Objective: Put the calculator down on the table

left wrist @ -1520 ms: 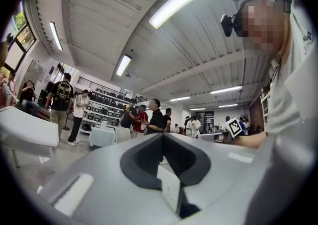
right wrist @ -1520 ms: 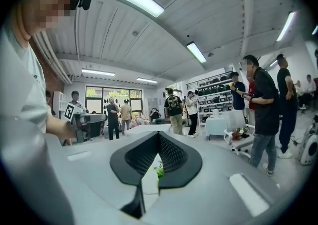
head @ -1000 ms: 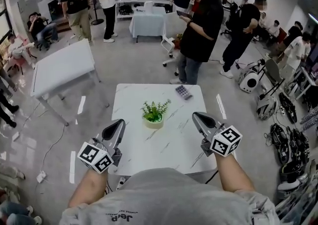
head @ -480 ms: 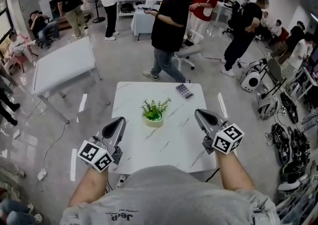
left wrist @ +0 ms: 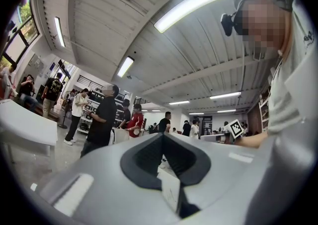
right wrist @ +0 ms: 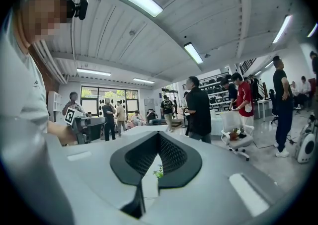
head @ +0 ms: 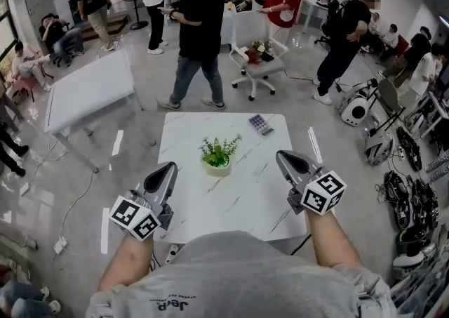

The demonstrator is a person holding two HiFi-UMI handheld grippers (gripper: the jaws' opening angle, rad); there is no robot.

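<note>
The calculator point(head: 260, 125) is a small dark keypad lying flat near the far right corner of the white marble table point(head: 231, 201). My left gripper point(head: 168, 170) hovers over the table's near left edge, and my right gripper point(head: 282, 158) hovers over the near right edge. Both point away from me, far short of the calculator. In the left gripper view the jaws of the left gripper point(left wrist: 161, 136) meet at the tips with nothing held. The right gripper point(right wrist: 159, 134) looks the same in its own view, with the plant point(right wrist: 158, 172) glimpsed through the slit below the tips.
A small potted plant point(head: 218, 156) stands mid-table between the grippers and the calculator. A second white table point(head: 88, 92) is at the left. A white chair point(head: 258, 57) and several standing people are beyond the far edge. Equipment point(head: 414, 169) lies on the floor at the right.
The person in black beyond the table has walked to the left. Both grippers stay almost where they were, jaws unchanged; the calculator has not moved.
</note>
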